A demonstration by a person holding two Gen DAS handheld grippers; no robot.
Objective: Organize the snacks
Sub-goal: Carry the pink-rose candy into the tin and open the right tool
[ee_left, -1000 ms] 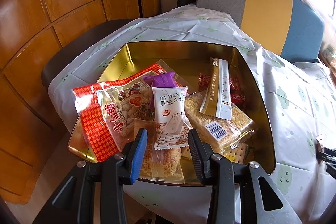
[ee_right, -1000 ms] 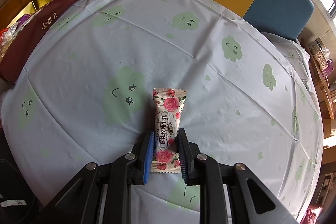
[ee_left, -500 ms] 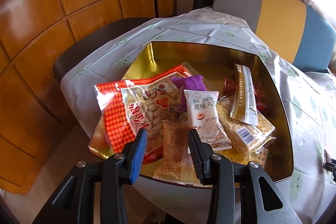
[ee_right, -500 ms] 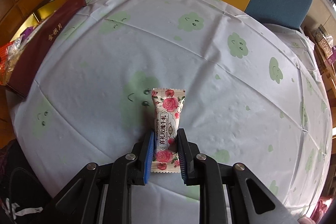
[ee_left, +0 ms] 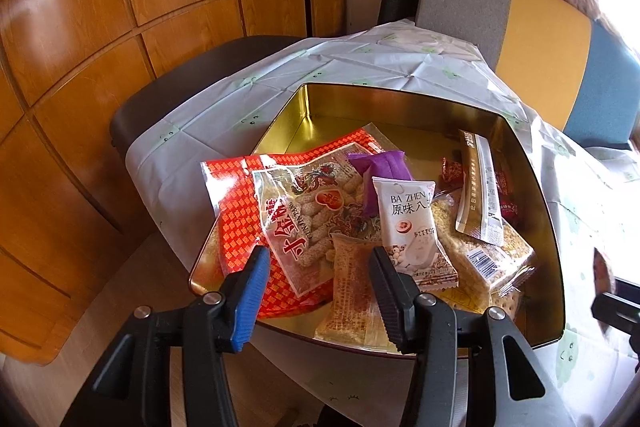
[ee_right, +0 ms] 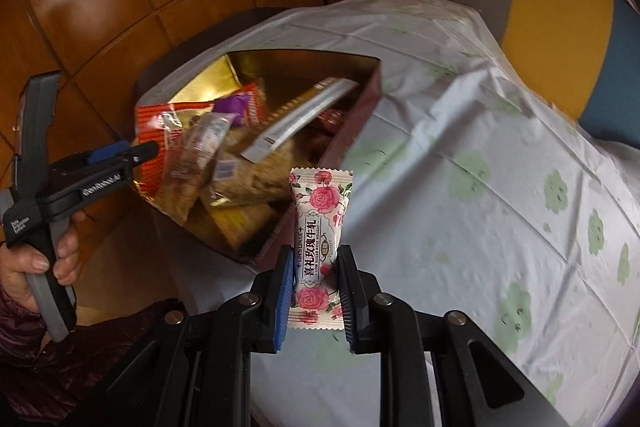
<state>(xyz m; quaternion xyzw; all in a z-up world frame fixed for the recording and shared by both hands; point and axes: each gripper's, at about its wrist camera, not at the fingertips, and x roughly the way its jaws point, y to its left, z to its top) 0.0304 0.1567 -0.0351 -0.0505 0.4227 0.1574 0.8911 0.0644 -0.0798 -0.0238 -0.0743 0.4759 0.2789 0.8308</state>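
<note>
wood-panelled wall (ee_left: 120,7); gold tin (ee_left: 536,195), glossy crinkled snack packets (ee_left: 304,211).

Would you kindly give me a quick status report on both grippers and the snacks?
Right gripper shut on rose nougat packet. Left gripper opening, empty, over gold tin. Tin crowded with snack bags.

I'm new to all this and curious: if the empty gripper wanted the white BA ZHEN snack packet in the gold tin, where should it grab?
Probably across the narrow width of the white BA ZHEN packet, mid-body, coming from above. It lies flat on top of the pile in the gold tin, long edges exposed, and the left gripper, jaws opening and empty, already hovers at its near end.
</note>
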